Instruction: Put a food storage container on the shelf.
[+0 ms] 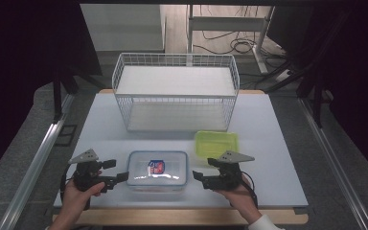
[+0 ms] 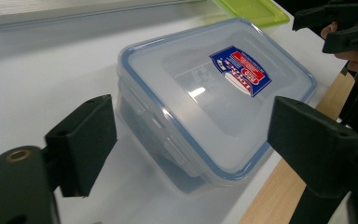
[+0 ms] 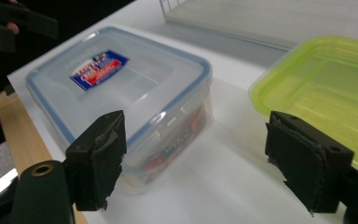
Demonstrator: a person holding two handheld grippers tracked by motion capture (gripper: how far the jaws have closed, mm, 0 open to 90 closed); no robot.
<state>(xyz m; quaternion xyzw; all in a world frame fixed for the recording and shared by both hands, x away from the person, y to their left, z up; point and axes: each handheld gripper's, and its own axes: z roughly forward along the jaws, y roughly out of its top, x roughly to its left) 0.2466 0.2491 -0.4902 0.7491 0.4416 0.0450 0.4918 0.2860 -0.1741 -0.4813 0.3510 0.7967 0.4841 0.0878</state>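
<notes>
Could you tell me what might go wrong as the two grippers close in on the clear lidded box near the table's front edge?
1. The clear box sits close to the table's front edge; an uneven push from the left gripper or right gripper could slide it off.
2. Its smooth sides may slip between the fingers.
3. The green lid lies just beyond the right gripper and could get knocked.

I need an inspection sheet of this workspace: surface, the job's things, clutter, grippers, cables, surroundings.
Surface: white table, wooden front edge.
Job's things: clear box with blue-rimmed lid on, red and blue label on top, standing near the front edge between both grippers.
Clutter: green container behind and right of the box; wire basket at the back.
Grippers: left gripper and right gripper open, clear of the box.
Cables: floor cables beyond the table.
Surroundings: grey floor, metal rails, dark sides.
</notes>
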